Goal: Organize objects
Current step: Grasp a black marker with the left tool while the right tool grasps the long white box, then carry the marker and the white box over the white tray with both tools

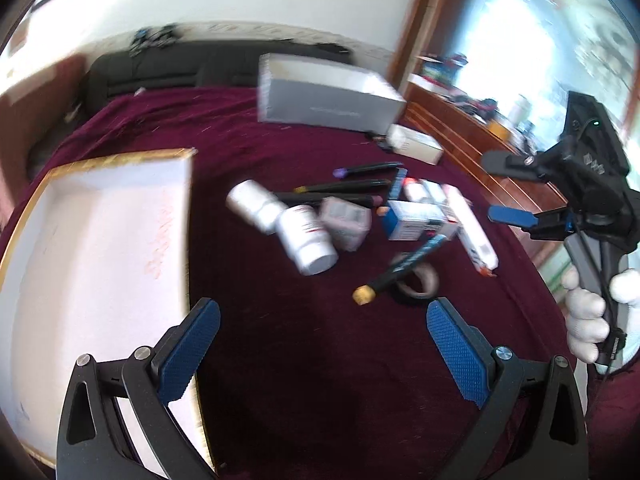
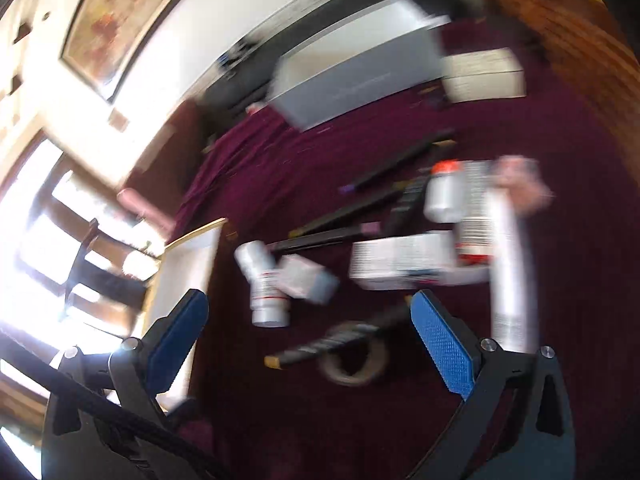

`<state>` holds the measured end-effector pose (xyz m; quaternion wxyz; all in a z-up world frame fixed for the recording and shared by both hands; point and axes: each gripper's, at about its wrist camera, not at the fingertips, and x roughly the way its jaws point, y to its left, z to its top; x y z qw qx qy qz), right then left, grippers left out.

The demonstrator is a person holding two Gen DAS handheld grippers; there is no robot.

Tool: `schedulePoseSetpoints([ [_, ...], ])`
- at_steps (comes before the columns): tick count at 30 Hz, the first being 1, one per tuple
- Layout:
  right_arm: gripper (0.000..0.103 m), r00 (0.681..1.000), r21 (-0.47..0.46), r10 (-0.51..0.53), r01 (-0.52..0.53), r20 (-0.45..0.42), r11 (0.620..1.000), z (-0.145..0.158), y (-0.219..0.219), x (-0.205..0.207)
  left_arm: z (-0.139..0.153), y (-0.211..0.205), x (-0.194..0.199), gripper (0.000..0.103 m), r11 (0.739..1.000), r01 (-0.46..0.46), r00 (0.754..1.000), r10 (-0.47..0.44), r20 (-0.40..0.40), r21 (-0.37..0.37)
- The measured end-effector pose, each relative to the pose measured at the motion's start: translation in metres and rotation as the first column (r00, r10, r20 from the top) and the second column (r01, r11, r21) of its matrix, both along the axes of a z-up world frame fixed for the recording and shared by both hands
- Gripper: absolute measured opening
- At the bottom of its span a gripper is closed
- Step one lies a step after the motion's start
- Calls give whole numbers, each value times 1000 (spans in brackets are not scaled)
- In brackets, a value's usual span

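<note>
A heap of small things lies on the maroon cloth (image 1: 304, 360): two white pill bottles (image 1: 306, 240), a small grey box (image 1: 346, 222), a blue-and-white carton (image 1: 416, 222), a long white tube (image 1: 472, 228), several dark pens (image 1: 344, 188), a marker with a yellow cap (image 1: 400, 274) lying over a tape roll (image 1: 418, 282). My left gripper (image 1: 324, 344) is open and empty, hovering just short of the heap. My right gripper (image 2: 310, 340) is open and empty above the tape roll (image 2: 354, 360) and bottles (image 2: 266, 292); it also shows at the right of the left wrist view (image 1: 520, 188).
A white gold-edged tray (image 1: 100, 264) lies at the left, under my left finger. A grey box (image 1: 328, 96) stands at the back, with a small cream box (image 1: 416, 144) to its right. A wooden cabinet (image 1: 480, 148) borders the right side. Both views are motion-blurred.
</note>
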<state>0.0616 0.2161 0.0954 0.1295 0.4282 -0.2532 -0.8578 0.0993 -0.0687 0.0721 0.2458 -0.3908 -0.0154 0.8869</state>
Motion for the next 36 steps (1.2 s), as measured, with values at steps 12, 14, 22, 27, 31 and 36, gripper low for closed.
schedulePoseSetpoints([
  [12,102,987,17,-154,153,39,988,-37,60,37,-19,112,-34,46,909,366,930,-366,36,-201],
  [14,102,987,7,-154,154,41,988,-39,65,37,-26,123,-42,46,896,393,919,-389,64,-205],
  [22,102,988,7,-142,142,53,990,-47,71,30,-38,144,-49,12,877,410,912,-393,119,-249],
  [27,102,989,64,-135,131,66,989,-48,63,17,-35,124,-47,11,907,369,927,-345,145,-202],
  [31,100,988,204,-131,113,76,972,-47,50,6,-23,102,-33,11,927,343,936,-325,131,-150],
  [36,60,983,465,-146,77,115,882,-55,24,-13,-14,83,-18,11,946,308,948,-296,115,-102],
])
